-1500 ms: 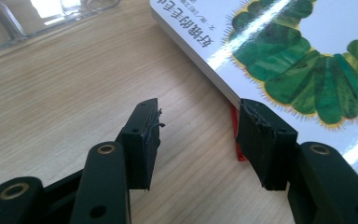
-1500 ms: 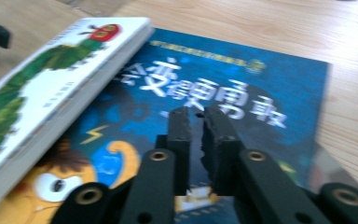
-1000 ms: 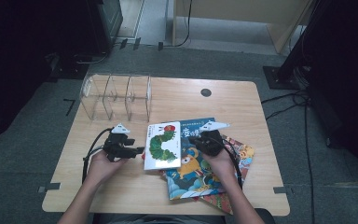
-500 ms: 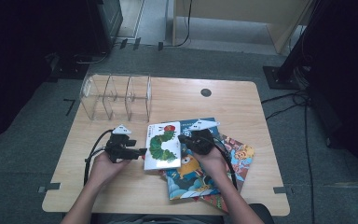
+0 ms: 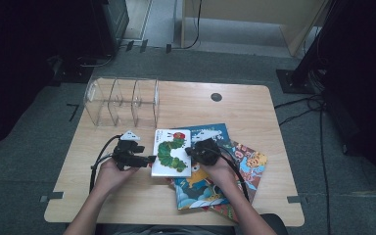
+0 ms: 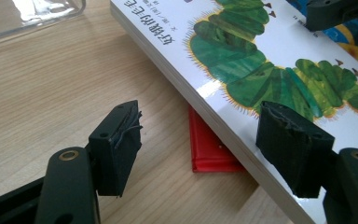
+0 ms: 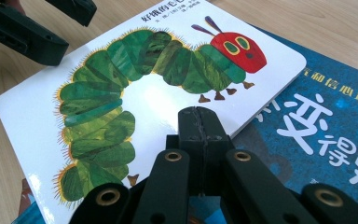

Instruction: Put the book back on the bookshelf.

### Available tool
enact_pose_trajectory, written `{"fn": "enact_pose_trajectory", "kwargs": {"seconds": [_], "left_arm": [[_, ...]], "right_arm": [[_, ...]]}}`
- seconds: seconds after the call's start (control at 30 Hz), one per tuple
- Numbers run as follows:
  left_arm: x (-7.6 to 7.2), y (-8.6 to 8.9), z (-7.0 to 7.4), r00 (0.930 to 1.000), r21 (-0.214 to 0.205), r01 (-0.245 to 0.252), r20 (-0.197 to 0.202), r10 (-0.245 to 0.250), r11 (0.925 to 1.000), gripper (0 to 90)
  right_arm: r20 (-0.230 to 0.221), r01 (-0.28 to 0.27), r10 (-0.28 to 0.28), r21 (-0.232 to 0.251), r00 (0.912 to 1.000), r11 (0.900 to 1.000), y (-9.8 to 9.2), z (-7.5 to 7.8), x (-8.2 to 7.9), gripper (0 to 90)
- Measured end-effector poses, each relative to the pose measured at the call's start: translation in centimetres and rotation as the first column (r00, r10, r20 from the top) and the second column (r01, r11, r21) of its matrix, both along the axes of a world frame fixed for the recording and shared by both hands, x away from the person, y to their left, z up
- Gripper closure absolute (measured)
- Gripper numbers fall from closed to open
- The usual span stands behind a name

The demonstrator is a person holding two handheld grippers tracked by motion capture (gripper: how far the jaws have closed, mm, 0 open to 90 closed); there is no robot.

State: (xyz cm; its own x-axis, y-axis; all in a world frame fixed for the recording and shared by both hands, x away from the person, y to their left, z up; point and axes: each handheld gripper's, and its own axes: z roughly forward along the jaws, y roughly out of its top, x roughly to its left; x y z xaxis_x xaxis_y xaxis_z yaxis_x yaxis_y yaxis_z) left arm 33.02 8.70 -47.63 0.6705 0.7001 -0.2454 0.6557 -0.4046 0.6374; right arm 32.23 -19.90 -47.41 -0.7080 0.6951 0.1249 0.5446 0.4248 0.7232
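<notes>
Caterpillar book [image 5: 171, 152] tops 4-bk pile; L claw [image 6: 205, 144] spread, R claw [image 7: 200, 122] pressed together.

Pale wood-grain table [image 6: 42, 79], smooth and matt. Glossy white board cover on the caterpillar book [image 7: 158, 98], catching glare; thick layered paper edge. Clear hard plastic organizer [image 5: 122, 100] near the table's far left corner. Matt black plastic left gripper [image 6: 200, 154], with frayed rubbery pads [image 6: 289, 140]. Glossy blue book [image 7: 326, 126].
</notes>
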Motion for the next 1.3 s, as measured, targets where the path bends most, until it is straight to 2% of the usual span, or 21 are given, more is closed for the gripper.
{"fn": "enact_pose_trajectory", "kwargs": {"seconds": [0.23, 0.4, 0.53, 0.6, 0.7, 0.8, 0.83, 0.93, 0.97, 1.07, 1.1, 1.2, 1.23, 1.3], "left_arm": [[1.1, -1.2, -0.1, 0.9966, -0.010, 0.010, -0.081, -0.011, 0.9999, 27.8], [1.6, -2.2, 0.0, 0.9944, 0.019, 0.036, -0.100, -0.034, 0.9992, 25.6], [2.0, -2.5, -0.1, 0.9917, 0.014, 0.041, -0.123, -0.039, 0.9991, 23.5], [2.3, -2.7, -0.3, 0.9878, -0.001, 0.045, -0.150, -0.044, 0.9990, 22.6], [2.6, -3.0, -0.4, 0.9847, -0.010, 0.046, -0.168, -0.047, 0.9989, 20.6], [2.9, -3.4, -0.4, 0.9844, 0.010, 0.045, -0.171, -0.043, 0.9989, 17.5], [3.1, -3.5, -0.4, 0.9827, 0.012, 0.043, -0.181, -0.041, 0.9990, 17.0], [3.7, -3.8, -0.8, 0.9670, -0.014, 0.047, -0.250, -0.049, 0.9988, 16.1], [3.8, -4.0, -0.8, 0.9638, -0.014, 0.041, -0.263, -0.043, 0.9991, 15.8], [4.0, -4.3, -0.4, 0.9632, 0.018, 0.056, -0.264, -0.049, 0.9983, 15.9], [3.9, -4.5, -0.1, 0.9657, 0.024, 0.051, -0.256, -0.043, 0.9984, 15.9], [3.6, -4.8, 1.2, 0.9795, 0.052, 0.058, -0.196, -0.047, 0.9969, 17.5], [3.4, -5.0, 1.9, 0.9853, 0.061, 0.057, -0.164, -0.046, 0.9965, 19.1], [3.3, -5.3, 2.9, 0.9899, 0.085, 0.069, -0.130, -0.057, 0.9940, 22.3]], "right_arm": [[0.041, -0.020, 0.019, 0.015, 0.9990, 0.9997, -0.3, -0.4, -0.2, 90.0], [0.062, -0.032, 0.031, 0.010, 0.9976, 0.9994, -0.3, -0.5, -0.4, 90.0], [0.073, -0.040, 0.038, 0.018, 0.9966, 0.9990, -0.5, -0.7, -0.4, 90.0], [0.072, -0.040, 0.038, 0.024, 0.9967, 0.9989, -0.5, -0.7, -0.4, 90.0], [0.070, -0.042, 0.040, 0.035, 0.9968, 0.9985, -0.6, -0.8, -0.4, 89.7], [0.070, -0.046, 0.043, 0.041, 0.9966, 0.9981, -0.7, -0.9, -0.4, 89.5], [0.072, -0.047, 0.043, 0.042, 0.9965, 0.9980, -0.7, -0.9, -0.4, 89.5], [0.075, -0.049, 0.045, 0.044, 0.9962, 0.9979, -0.7, -0.9, -0.4, 89.5], [0.074, -0.047, 0.043, 0.044, 0.9963, 0.9979, -0.8, -0.9, -0.4, 89.5], [0.073, -0.043, 0.040, 0.045, 0.9965, 0.9980, -0.8, -0.9, -0.5, 89.6], [0.076, -0.047, 0.043, 0.046, 0.9962, 0.9978, -0.8, -0.9, -0.5, 89.5], [0.074, -0.045, 0.041, 0.051, 0.9964, 0.9977, -1.0, -0.9, -0.5, 90.0], [0.074, -0.044, 0.040, 0.053, 0.9965, 0.9976, -1.1, -0.9, -0.5, 90.0], [0.069, -0.038, 0.033, 0.060, 0.9971, 0.9975, -1.2, -0.8, -0.5, 90.0]]}}
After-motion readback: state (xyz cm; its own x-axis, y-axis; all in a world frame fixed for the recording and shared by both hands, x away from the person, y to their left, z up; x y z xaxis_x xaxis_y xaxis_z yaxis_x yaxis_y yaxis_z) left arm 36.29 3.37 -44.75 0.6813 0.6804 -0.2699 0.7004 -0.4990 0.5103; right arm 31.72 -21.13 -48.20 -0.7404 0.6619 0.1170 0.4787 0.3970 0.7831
